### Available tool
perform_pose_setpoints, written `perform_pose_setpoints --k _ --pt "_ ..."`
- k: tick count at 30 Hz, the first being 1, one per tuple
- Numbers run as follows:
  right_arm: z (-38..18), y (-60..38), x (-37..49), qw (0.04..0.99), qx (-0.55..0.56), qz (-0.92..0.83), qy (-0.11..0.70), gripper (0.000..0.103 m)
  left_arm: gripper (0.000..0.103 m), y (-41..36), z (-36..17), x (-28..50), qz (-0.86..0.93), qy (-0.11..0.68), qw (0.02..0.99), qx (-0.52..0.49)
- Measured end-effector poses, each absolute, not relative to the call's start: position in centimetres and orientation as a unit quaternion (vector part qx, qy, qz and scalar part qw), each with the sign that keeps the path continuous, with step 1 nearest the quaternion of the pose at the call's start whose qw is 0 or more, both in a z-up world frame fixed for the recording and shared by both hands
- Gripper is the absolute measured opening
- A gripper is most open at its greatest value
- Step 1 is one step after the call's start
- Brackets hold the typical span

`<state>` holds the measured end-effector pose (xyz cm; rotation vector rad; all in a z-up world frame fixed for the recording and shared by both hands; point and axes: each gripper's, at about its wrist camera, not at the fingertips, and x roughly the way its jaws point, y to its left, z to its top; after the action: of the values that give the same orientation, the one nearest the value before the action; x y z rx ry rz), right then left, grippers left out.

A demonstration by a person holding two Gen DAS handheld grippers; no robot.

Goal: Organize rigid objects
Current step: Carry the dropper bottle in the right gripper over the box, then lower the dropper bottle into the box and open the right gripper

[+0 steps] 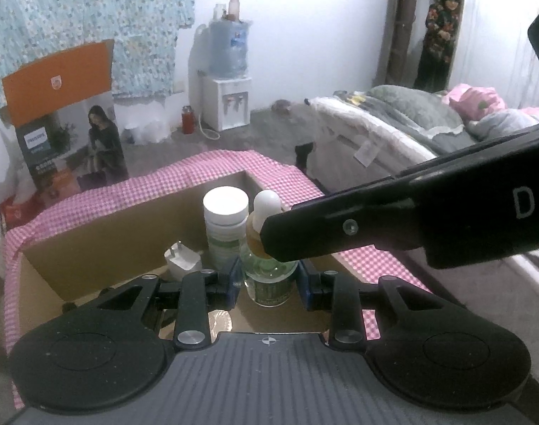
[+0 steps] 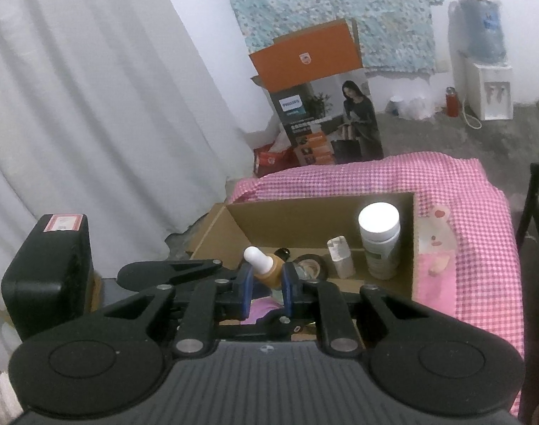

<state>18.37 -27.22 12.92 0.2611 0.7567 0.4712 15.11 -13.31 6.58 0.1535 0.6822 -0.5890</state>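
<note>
With the left gripper (image 1: 269, 276) clamping the clear glass dropper bottle's (image 1: 269, 269) body and the right gripper (image 2: 265, 279) its amber collar over the open cardboard box (image 2: 304, 212), opposing pulls risk twisting it loose.

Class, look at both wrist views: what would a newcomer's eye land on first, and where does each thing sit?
First, the dropper bottle at centre, held by both grippers: the left gripper clamps its glass body and the right gripper its tan collar. Behind it, a white-capped jar stands upright in the far right corner of the cardboard box, on the pink checked cloth.
</note>
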Motion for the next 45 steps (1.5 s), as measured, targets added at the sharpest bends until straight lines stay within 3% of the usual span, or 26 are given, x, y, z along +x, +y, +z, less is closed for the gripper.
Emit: perform_pose_setpoints --k 8,28,45 --pt "12.1 -27.9 19.9 0.888 0.131 0.224 0.379 0.016 0.031 -13.8 5.7 16.4 -0.287 0.346 0.89 0.074" --pt "7.0 -29.3 25.7 0.839 0.148 0.213 0.478 0.012 0.031 -14.5 1.3 21.7 -0.304 0.477 0.824 0.028" --pt "4.8 -31.0 25.7 0.821 0.155 0.205 0.509 0.012 0.034 -16.7 0.5 21.5 -0.306 0.494 0.812 0.056"
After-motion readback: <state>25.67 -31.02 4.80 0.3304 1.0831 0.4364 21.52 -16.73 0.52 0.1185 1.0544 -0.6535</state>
